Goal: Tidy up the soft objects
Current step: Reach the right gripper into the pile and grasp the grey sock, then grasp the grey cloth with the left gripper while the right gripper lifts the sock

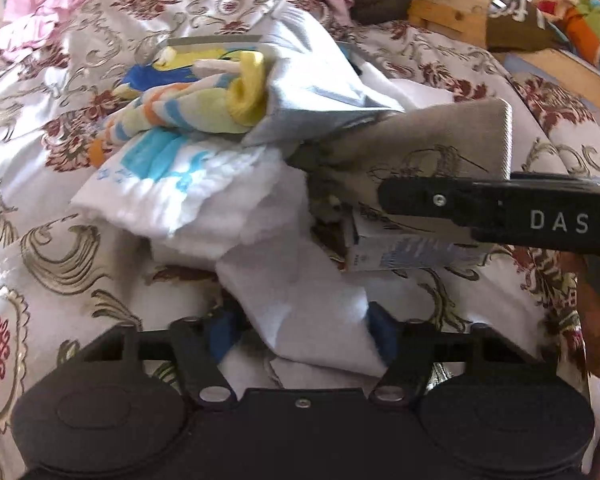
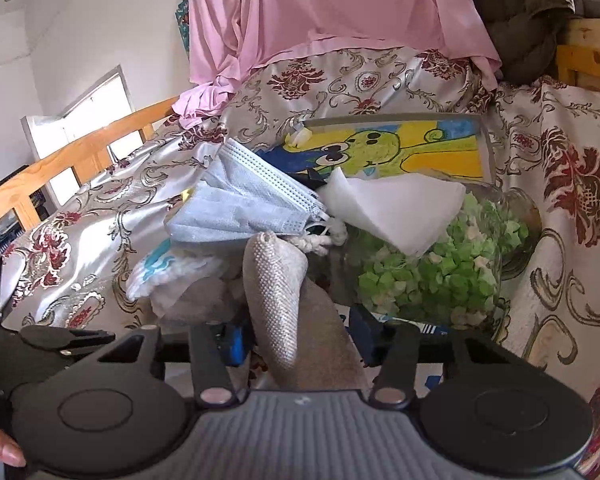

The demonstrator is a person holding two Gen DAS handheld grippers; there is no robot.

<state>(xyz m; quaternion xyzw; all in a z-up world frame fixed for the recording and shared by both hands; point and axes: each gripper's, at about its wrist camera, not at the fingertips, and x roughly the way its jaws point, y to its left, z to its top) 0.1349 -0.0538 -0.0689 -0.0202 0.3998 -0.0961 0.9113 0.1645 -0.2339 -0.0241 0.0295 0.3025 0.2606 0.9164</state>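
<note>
Up close, your left gripper (image 1: pixel 300 336) has its blue-padded fingers (image 1: pixel 222 334) partly closed on a white cloth (image 1: pixel 300 300), which fills the gap between them and runs up toward 12 o'clock. Beyond it, at about 11 o'clock, lies a white padded piece with blue print (image 1: pixel 168 184), and above that a striped sock (image 1: pixel 188 104) rolled against a pale blue face mask (image 1: pixel 312 88). At 2 o'clock, the other tool's black finger, marked DAS, rests over a grey pouch (image 1: pixel 432 148).

Your right gripper (image 2: pixel 296 340) pinches that grey pouch (image 2: pixel 278 284) between its fingers (image 2: pixel 236 344); the pouch rises toward 12 o'clock and touches the face mask (image 2: pixel 244 204). At 1 o'clock, a white folded cloth (image 2: pixel 396 208) lies on a glass jar of green bits (image 2: pixel 440 272), tipped on its side. Behind it sits a cartoon picture (image 2: pixel 400 148). Everything rests on a floral bedspread (image 2: pixel 80 224), with a pink sheet (image 2: pixel 320 8) at the far end.
</note>
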